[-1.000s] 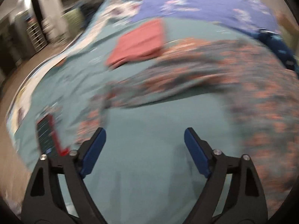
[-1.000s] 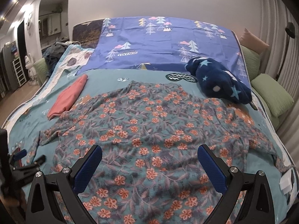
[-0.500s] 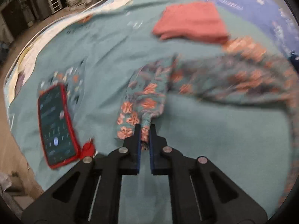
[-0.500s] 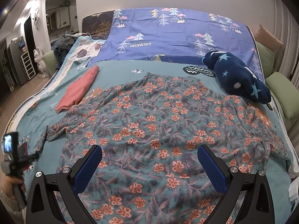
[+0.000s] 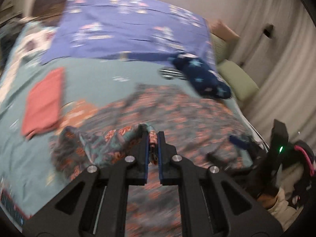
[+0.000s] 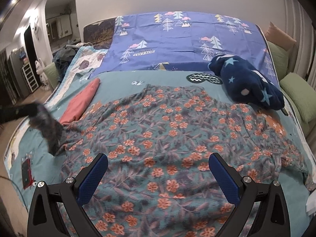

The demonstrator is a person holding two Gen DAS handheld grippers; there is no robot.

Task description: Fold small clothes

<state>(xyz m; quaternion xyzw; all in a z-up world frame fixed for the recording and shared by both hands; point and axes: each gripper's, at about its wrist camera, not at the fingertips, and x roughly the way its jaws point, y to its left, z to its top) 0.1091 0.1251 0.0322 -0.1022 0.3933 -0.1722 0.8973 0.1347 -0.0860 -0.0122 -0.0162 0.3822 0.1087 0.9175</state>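
Note:
A teal shirt with orange flowers [image 6: 173,130] lies spread across the bed; it also shows blurred in the left wrist view [image 5: 177,114]. My left gripper [image 5: 153,138] is shut on the shirt's left sleeve end and holds it lifted over the shirt body. In the right wrist view the left gripper [image 6: 37,112] appears as a dark blur with the sleeve hanging from it. My right gripper [image 6: 158,169] is open and empty, low over the shirt's near hem; it shows at the right of the left wrist view [image 5: 239,142].
A folded pink garment [image 6: 81,102] lies left of the shirt. A navy star-print plush [image 6: 246,83] sits at the back right. A red-cased phone [image 6: 27,169] lies near the bed's left front edge. Green cushions [image 6: 298,96] line the right side.
My left gripper closed on the sleeve end, then lifted it off the bed and swung it right, over the shirt. My right gripper moved slightly closer to the hem, still open.

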